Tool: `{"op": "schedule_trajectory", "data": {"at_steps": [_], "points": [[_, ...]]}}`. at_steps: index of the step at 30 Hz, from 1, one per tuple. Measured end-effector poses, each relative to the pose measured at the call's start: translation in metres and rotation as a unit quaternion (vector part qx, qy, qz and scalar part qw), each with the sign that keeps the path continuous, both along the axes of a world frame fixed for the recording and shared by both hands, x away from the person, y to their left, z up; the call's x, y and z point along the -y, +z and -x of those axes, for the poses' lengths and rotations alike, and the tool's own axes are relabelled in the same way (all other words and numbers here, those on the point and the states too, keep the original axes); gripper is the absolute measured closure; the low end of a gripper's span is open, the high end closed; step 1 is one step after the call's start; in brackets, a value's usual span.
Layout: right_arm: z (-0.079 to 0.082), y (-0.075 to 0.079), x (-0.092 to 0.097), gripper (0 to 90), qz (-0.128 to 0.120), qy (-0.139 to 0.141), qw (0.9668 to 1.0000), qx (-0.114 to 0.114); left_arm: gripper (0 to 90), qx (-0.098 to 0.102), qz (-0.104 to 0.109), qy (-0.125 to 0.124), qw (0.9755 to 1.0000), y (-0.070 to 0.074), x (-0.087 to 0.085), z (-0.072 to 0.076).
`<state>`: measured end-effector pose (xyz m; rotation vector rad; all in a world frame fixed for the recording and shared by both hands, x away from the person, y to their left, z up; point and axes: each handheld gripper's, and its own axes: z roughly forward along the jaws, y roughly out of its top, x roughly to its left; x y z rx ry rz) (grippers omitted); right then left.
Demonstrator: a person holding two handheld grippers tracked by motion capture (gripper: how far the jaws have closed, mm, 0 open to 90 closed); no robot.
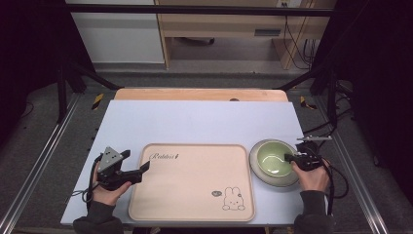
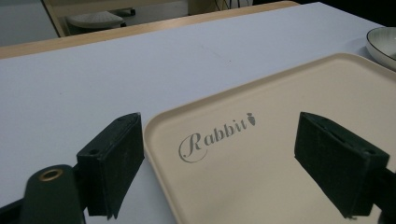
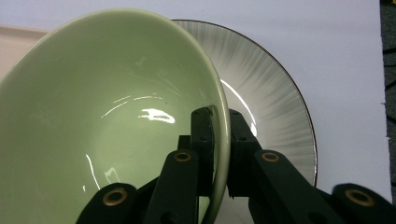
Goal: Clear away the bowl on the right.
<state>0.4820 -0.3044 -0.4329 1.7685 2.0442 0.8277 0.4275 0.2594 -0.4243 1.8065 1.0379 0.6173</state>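
Right claw (image 3: pixel 219 154) clamped on the rim of the green bowl (image 1: pixel 272 160).
The bowl sits in the grey plate (image 1: pixel 287 179) at 3 o'clock on the tabletop (image 1: pixel 195 122), just beside the beige tray (image 1: pixel 195 185); one jaw is inside the bowl's wall, one outside. Left claw (image 2: pixel 219 158) stands wide and holds nothing, its jaws astride the tray's corner at 9 o'clock.
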Motion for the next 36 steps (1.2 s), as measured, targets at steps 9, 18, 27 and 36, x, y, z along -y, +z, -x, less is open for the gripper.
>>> {"op": "schedule_trajectory", "data": {"at_steps": [9,18,27,36], "points": [[0.001,0.001,-0.001,84.3,0.004,0.010,0.9999,0.003,15.4,0.000,0.000,0.000,1.0000,0.000,0.000,0.000],[0.003,0.005,-0.003,83.9,0.002,0.013,0.9999,0.008,15.4,0.000,0.001,0.001,1.0000,0.000,-0.001,0.000],[0.004,0.007,-0.004,83.7,0.004,0.019,0.9998,0.011,15.4,0.000,0.002,0.001,1.0000,0.000,-0.001,0.000],[0.007,0.012,-0.003,83.6,-0.007,0.020,0.9995,0.023,15.4,0.001,0.003,0.000,1.0000,0.001,0.000,0.000]]}}
